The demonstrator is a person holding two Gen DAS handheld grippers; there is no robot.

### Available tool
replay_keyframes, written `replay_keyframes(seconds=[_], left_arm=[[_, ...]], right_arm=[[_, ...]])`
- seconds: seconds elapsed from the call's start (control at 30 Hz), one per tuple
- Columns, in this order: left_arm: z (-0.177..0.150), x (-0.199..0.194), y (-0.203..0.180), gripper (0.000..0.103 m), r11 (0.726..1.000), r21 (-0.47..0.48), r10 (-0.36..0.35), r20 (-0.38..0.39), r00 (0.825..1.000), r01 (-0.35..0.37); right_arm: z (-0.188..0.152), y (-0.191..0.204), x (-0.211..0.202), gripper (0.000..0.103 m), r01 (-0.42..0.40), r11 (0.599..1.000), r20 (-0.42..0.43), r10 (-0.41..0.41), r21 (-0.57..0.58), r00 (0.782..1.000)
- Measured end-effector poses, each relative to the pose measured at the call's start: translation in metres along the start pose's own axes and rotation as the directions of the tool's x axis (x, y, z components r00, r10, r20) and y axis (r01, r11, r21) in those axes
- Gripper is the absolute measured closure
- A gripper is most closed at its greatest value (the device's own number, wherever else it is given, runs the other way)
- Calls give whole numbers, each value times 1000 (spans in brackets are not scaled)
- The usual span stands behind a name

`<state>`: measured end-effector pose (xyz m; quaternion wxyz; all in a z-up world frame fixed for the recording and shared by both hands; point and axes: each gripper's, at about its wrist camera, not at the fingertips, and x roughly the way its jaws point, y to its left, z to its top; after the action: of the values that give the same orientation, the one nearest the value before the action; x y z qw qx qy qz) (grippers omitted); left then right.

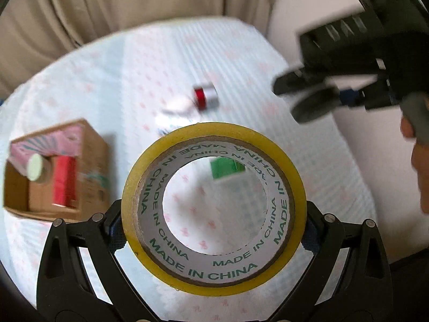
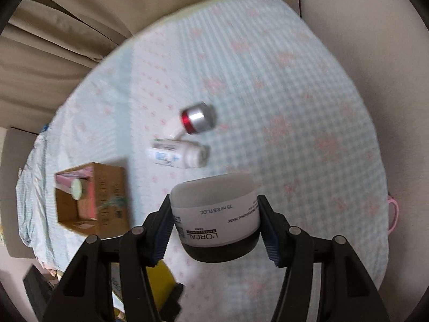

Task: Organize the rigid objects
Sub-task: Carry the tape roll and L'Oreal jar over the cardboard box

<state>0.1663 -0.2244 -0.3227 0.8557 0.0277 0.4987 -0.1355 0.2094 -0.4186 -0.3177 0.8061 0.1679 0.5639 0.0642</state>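
Observation:
My left gripper (image 1: 213, 238) is shut on a yellow tape roll (image 1: 213, 273) with a white "MADE IN CHINA" core, held above the table. My right gripper (image 2: 214, 228) is shut on a white L'Oreal jar (image 2: 214, 214) with a dark lid, held upside down above the table; it also shows in the left wrist view (image 1: 316, 102). A cardboard box (image 1: 91, 145) (image 2: 112, 187) stands at the left, holding a red box (image 1: 64, 179) and a round pale-green-capped item (image 1: 34, 166). A red and silver can (image 2: 198, 118) (image 1: 205, 96) and a white bottle (image 2: 177, 155) lie mid-table.
A green block (image 1: 226, 166) shows through the tape roll's hole. The table wears a light blue checked cloth (image 2: 295, 107). Beige curtains (image 1: 134, 0) hang behind. A pink item (image 2: 392, 214) hangs off the table's right edge.

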Motion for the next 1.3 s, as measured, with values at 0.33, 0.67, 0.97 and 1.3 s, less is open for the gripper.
replay_keyframes(seconds=[0.33, 0.67, 0.97, 1.3], left_arm=[[35, -120, 81, 6, 991, -135, 40, 131, 991, -22], [42, -175, 209, 6, 990, -141, 52, 164, 985, -29], [34, -187, 341, 6, 996, -88, 14, 103, 995, -5], [22, -129, 430, 6, 998, -53, -24, -36, 999, 22]], right_arm=[[-5, 74, -80, 48, -47, 997, 118, 53, -59, 992], [-27, 187, -94, 48, -87, 994, 184, 98, -67, 978], [-59, 292, -52, 48, -95, 995, 169, 91, 13, 981], [-84, 359, 28, 48, -51, 995, 67, 46, 82, 997]])
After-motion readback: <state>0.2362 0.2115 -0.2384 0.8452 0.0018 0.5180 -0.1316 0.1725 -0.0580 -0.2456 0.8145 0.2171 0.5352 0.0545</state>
